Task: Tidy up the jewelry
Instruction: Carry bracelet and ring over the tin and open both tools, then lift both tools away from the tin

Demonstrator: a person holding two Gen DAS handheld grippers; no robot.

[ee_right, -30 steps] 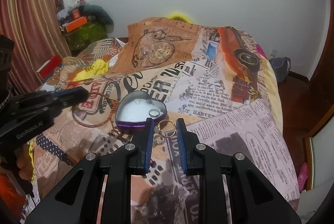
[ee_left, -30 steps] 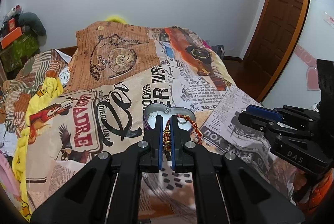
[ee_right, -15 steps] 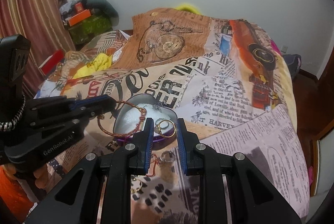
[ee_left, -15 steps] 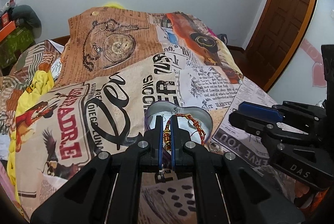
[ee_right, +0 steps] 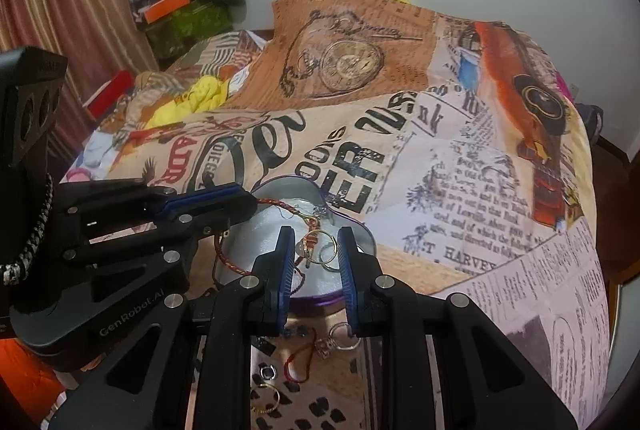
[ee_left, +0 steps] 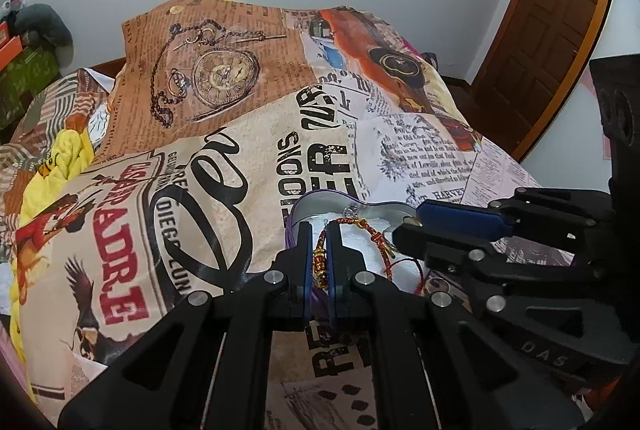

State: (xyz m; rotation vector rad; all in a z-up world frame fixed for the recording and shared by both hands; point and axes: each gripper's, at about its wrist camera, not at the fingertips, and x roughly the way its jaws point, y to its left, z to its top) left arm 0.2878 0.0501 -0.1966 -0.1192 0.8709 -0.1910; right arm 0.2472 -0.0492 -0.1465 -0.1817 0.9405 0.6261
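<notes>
Red-and-gold cord bracelet [ee_left: 360,230] is pinched by its beaded part between the closed fingers of the left hand-held gripper [ee_left: 319,254] in the left wrist view, and its loop trails forward and to the right over the white lining of the heart-shaped tin [ee_left: 320,198] on the bed [ee_left: 224,165]. The tin lies straight ahead of and just under this gripper's tips, so the bracelet hangs over the place where I judge it should be dropped. The right hand-held gripper [ee_left: 412,226] comes in from the right, its tips at the tin's right lobe, close to the bracelet's far end.

Seen from the right wrist, the right gripper [ee_right: 316,262] stands open over the tin's [ee_right: 352,226] near half, holding nothing. A gold ring [ee_right: 320,244] lies between its spread fingers, in the tin as far as I can tell. The bracelet [ee_right: 240,262] curves out of the left gripper [ee_right: 240,203] across the tin's left side, its long axis running left to right, and part of the loop seems to overhang the left rim. More rings and a red cord [ee_right: 298,360] lie loose on the bed below the tin, nearest the right gripper, which looks best placed for them
</notes>
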